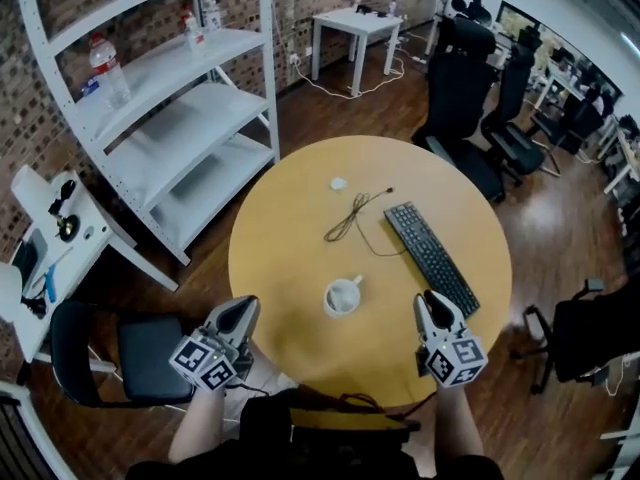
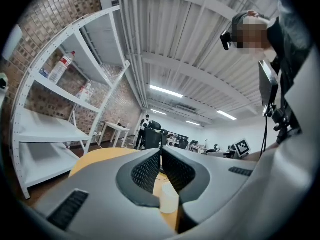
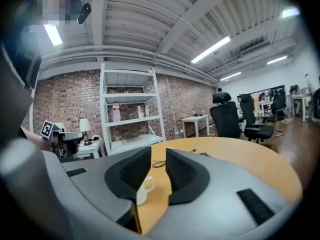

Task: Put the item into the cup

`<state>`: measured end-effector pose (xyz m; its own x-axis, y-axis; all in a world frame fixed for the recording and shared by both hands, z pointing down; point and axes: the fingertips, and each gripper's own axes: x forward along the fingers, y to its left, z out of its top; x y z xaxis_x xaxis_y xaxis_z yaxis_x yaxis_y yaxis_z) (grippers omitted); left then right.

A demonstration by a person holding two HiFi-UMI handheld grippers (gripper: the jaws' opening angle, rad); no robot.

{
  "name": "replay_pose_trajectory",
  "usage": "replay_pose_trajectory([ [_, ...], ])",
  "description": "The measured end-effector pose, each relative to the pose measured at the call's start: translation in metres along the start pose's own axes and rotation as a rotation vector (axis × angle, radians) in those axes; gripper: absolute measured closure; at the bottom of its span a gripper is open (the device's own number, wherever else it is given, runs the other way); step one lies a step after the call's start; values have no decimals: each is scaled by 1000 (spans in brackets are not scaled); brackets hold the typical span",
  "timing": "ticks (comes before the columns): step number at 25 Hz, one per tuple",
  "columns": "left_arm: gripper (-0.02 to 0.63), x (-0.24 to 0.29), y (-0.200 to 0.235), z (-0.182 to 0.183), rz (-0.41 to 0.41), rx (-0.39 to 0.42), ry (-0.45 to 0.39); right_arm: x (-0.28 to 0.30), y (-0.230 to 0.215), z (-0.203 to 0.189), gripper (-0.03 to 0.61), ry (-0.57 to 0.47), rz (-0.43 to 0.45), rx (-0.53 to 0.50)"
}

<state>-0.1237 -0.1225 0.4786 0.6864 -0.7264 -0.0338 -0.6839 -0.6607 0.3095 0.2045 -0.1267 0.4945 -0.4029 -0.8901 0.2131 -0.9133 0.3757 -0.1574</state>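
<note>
Brick walls and a white shelf unit (image 1: 170,118) frame the head view, where a round wooden table (image 1: 285,258) fills the floor's centre. A white cup (image 1: 342,296) stands upright near the table's middle. At 12 o'clock from it lies a dark cable (image 1: 355,216), and further out on the same line, well apart from the cup, a small white item (image 1: 338,183) rests on the wood. A black keyboard (image 1: 432,258) lies at 2 o'clock. The left gripper (image 1: 245,310) hovers at 8 o'clock of the cup over the table's edge, and the right gripper (image 1: 432,300) at 4 o'clock, by the keyboard's near end.

Seen from the left gripper view, the left gripper (image 2: 160,151) has its pads drawn together at the tips with nothing between them; the cup (image 2: 169,200) shows beyond, low at 6 o'clock.

Seen from the right gripper view, the right gripper (image 3: 157,154) has its jaws parted and empty, with the cup (image 3: 144,188) standing on the table beyond, at 7 o'clock of the gap.
</note>
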Motion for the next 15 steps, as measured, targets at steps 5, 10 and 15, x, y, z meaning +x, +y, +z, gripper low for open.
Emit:
replay_pose_trajectory([
  [5, 609, 44, -24, -6, -123, 45, 39, -46, -31, 7, 511, -51, -146, -10],
  [10, 609, 75, -38, 0, -198, 60, 39, -84, -55, 13, 550, -99, -287, -6],
  [15, 609, 85, -45, -1, -222, 53, 45, -98, -63, 10, 569, -116, -346, -3],
])
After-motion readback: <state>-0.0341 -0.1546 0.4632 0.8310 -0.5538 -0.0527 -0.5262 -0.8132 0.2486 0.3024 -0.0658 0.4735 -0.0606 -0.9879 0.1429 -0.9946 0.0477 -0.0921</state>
